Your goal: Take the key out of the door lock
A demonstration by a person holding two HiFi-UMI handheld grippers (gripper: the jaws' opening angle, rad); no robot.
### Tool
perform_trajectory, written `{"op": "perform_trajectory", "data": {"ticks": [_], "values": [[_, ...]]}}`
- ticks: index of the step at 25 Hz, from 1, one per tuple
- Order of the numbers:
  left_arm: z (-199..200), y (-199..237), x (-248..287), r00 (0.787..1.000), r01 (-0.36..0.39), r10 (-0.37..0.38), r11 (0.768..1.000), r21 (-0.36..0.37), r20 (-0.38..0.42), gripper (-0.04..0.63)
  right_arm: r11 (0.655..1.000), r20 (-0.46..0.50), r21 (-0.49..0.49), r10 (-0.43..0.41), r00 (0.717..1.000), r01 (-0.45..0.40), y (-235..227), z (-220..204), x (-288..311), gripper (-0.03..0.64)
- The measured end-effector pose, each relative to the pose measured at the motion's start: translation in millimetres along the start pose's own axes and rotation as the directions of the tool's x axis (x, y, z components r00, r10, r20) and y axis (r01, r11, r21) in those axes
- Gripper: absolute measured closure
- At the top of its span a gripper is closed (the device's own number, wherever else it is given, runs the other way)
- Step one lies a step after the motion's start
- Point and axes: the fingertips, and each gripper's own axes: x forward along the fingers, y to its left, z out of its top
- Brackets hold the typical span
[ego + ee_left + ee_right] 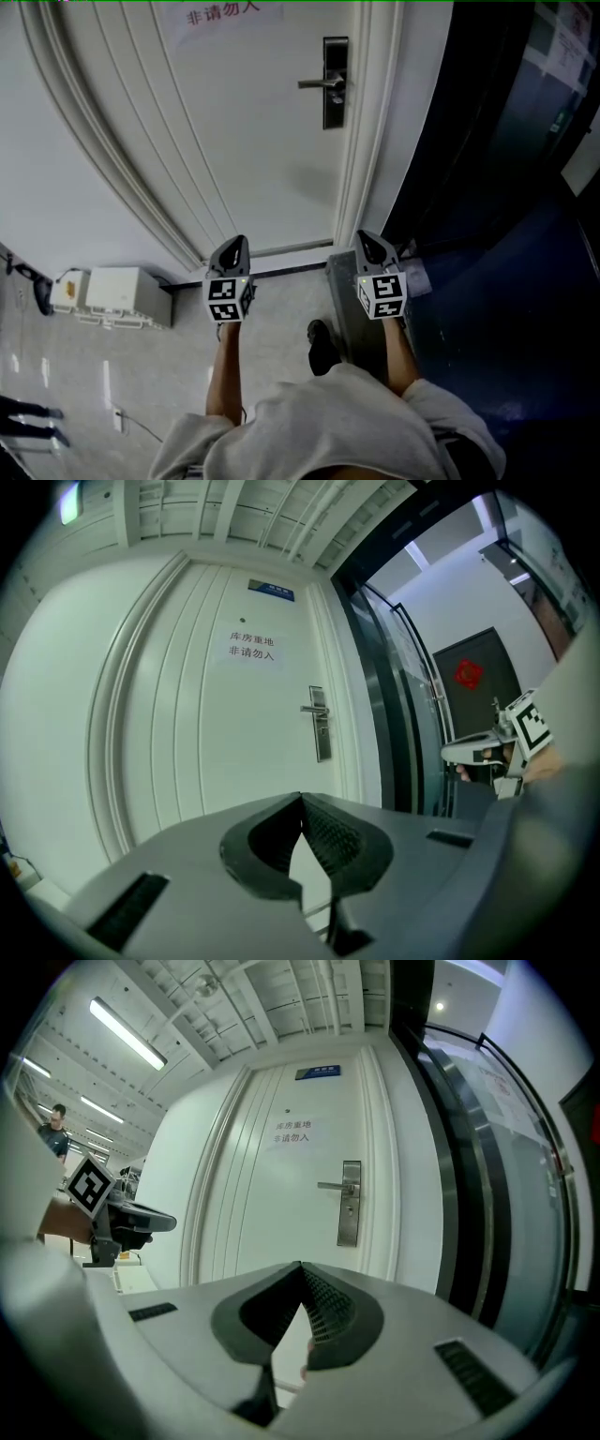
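Note:
A white door [253, 131] stands shut ahead, with a dark lock plate [335, 82] and a silver lever handle [319, 84] on its right side. The plate also shows in the left gripper view as lock plate [321, 726] and in the right gripper view as lock plate [350, 1202]. The key is too small to make out in any view. My left gripper [234, 244] and right gripper [369, 240] are held side by side, well short of the door and below the lock. Both are shut with nothing between them: left gripper [301, 799], right gripper [300, 1267].
A paper sign [232, 13] hangs on the door. A white box [112, 295] sits on the floor at the left by the wall. A dark glass wall [487, 141] runs along the right. A grey box [342, 305] stands by the person's shoe [321, 343].

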Motion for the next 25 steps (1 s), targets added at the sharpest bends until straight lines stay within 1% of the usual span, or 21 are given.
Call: {"op": "perform_trajectory", "data": {"ticks": [7, 11, 15, 20, 25], "values": [[36, 31, 118, 0.999, -0.026, 0.026, 1.0, -0.004, 0.023, 0.577, 1.0, 0.029, -0.005, 0.021, 0.999, -0.021, -61, 24, 119, 0.594], [55, 47, 176, 0.999, -0.041, 0.041, 0.999, 0.004, 0.034, 0.577, 0.999, 0.041, -0.013, 0.033, 0.999, -0.033, -92, 36, 179, 0.594], [64, 62, 230, 0.998, -0.055, 0.055, 0.998, 0.005, 0.04, 0.577, 0.999, 0.054, -0.016, 0.046, 0.998, -0.045, -117, 42, 233, 0.594], [69, 74, 282, 0.997, -0.062, 0.062, 0.998, 0.002, 0.042, 0.577, 0.998, 0.058, -0.022, 0.064, 0.996, -0.063, -138, 44, 286, 0.594], [63, 81, 310, 0.998, -0.064, 0.064, 0.998, -0.007, 0.024, 0.577, 0.997, 0.044, -0.022, 0.079, 0.996, -0.078, -148, 36, 318, 0.594]]}}
